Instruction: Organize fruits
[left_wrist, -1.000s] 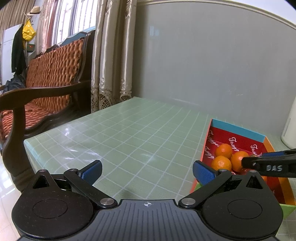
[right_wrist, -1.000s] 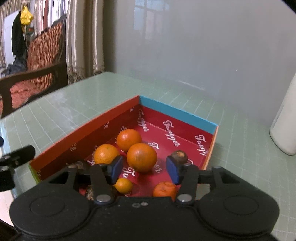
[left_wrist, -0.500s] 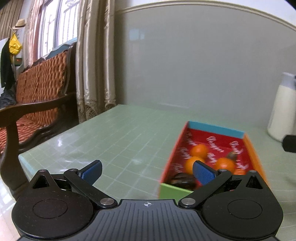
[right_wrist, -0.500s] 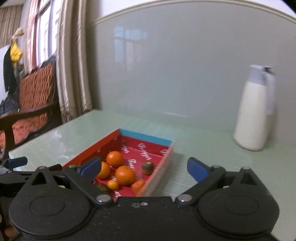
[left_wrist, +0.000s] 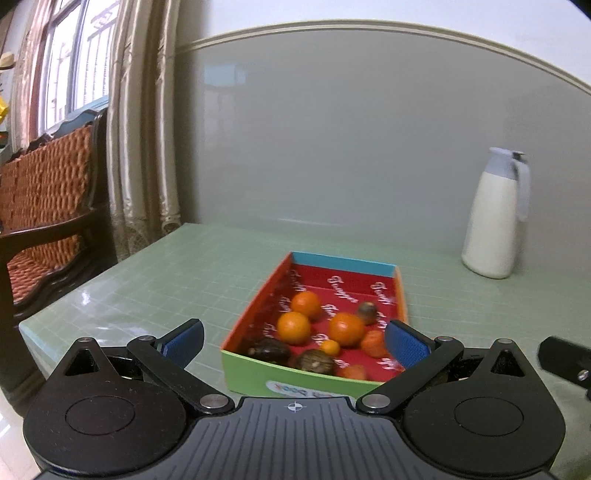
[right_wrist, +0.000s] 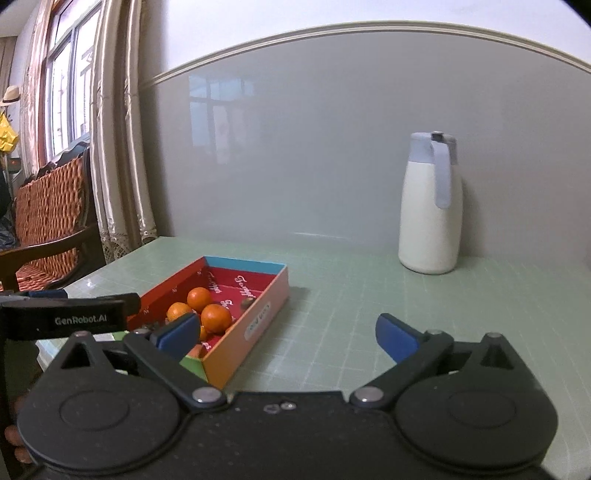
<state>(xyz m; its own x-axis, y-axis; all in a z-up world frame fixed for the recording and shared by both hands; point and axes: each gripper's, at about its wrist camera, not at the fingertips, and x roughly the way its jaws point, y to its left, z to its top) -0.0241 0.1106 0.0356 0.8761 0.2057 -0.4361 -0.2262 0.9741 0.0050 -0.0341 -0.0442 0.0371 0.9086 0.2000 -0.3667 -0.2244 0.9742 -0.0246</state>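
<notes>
The fruits (left_wrist: 319, 338) are seen inside the red box (left_wrist: 303, 376) on the table (right_wrist: 369, 295); left tongs (left_wrist: 293, 341) and right tongs (right_wrist: 286, 336) are held apart, empty. One fruit should be approached squarely, clear of neighbours

The clearest lettering is "GenRobot.AI", printed in pale letters on the black side of the left gripper (right_wrist: 68, 319) as it shows in the right wrist view. White cursive script runs repeatedly over the red inner lining of the fruit box (left_wrist: 400, 295); it looks like "Tangger", though the exact letters cannot be made out. A white oval label (left_wrist: 301, 388) on the green near end wall carries coloured letters too blurred to read, and another small label (right_wrist: 258, 322) on the orange side wall is likewise unreadable.
</notes>
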